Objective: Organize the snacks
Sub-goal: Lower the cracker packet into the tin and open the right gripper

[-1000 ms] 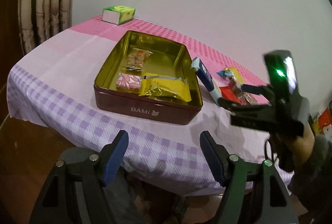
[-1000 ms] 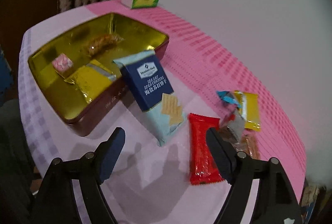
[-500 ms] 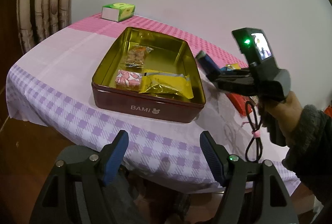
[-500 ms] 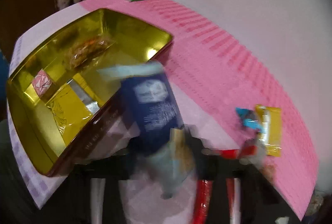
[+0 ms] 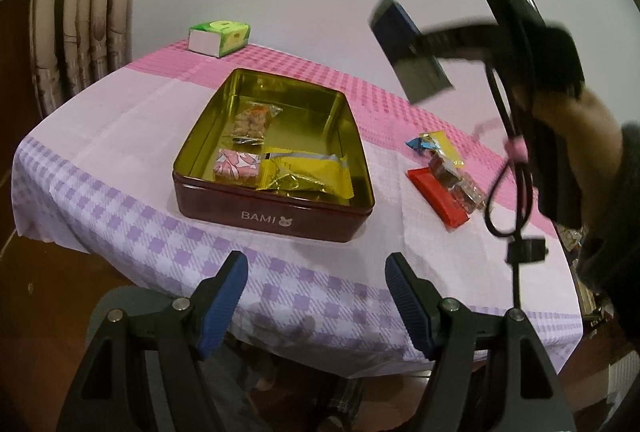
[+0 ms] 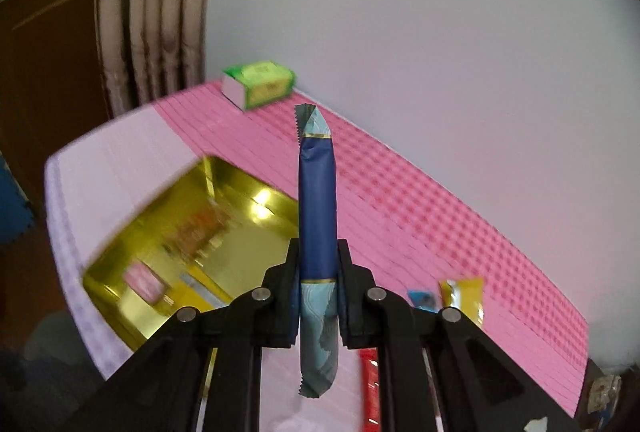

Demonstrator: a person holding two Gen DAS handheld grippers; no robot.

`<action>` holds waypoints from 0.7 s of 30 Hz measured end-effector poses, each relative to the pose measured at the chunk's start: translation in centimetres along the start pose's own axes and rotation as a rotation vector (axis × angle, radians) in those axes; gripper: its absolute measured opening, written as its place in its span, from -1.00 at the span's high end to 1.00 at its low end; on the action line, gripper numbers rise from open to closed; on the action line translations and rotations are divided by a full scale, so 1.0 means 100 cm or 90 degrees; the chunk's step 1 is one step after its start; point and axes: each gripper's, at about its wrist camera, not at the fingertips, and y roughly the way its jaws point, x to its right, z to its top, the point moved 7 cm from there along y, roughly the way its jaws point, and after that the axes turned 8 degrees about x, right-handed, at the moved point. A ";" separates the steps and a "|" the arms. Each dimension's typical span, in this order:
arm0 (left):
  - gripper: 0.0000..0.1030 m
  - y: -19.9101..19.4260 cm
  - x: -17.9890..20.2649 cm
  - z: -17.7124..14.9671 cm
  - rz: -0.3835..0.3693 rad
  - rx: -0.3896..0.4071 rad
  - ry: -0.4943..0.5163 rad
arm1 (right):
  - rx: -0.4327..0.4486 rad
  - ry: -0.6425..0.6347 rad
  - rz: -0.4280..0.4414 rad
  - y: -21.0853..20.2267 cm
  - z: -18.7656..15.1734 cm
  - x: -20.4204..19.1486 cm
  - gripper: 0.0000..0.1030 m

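My right gripper (image 6: 318,272) is shut on a blue cracker packet (image 6: 317,207) and holds it edge-on, high above the table. In the left wrist view the packet (image 5: 408,47) hangs in the air to the right of the tin, held by the right gripper (image 5: 430,41). The dark red BAMI tin (image 5: 272,220) with a gold inside holds a yellow packet (image 5: 308,173), a pink packet (image 5: 238,165) and a clear bag of snacks (image 5: 254,119). My left gripper (image 5: 316,300) is open and empty, low at the table's front edge.
A red packet (image 5: 438,197), a clear-wrapped snack (image 5: 454,177) and a yellow and blue packet (image 5: 434,145) lie right of the tin. A green box (image 5: 220,37) stands at the far corner. A curtain (image 5: 80,11) hangs at the left. The table has a pink and purple checked cloth (image 5: 120,135).
My right gripper closed on the blue cracker packet beside the tin and lifted it high off the table. My left gripper stayed open and low.
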 end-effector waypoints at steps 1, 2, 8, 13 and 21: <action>-0.41 -0.001 0.000 0.001 0.000 0.003 -0.001 | 0.006 -0.002 0.002 0.000 0.008 -0.007 0.75; -0.41 -0.003 0.000 0.001 0.000 0.005 -0.003 | 0.009 -0.002 0.007 0.000 0.013 -0.014 0.75; -0.41 -0.006 -0.004 0.005 0.004 0.019 -0.010 | 0.013 -0.022 0.030 0.011 0.032 -0.055 0.75; -0.41 -0.004 -0.007 0.005 0.006 0.015 -0.017 | -0.020 -0.013 0.046 0.032 0.019 -0.069 0.75; -0.41 0.005 -0.015 0.004 0.013 -0.001 -0.033 | -0.089 -0.002 0.066 0.072 -0.025 -0.081 0.75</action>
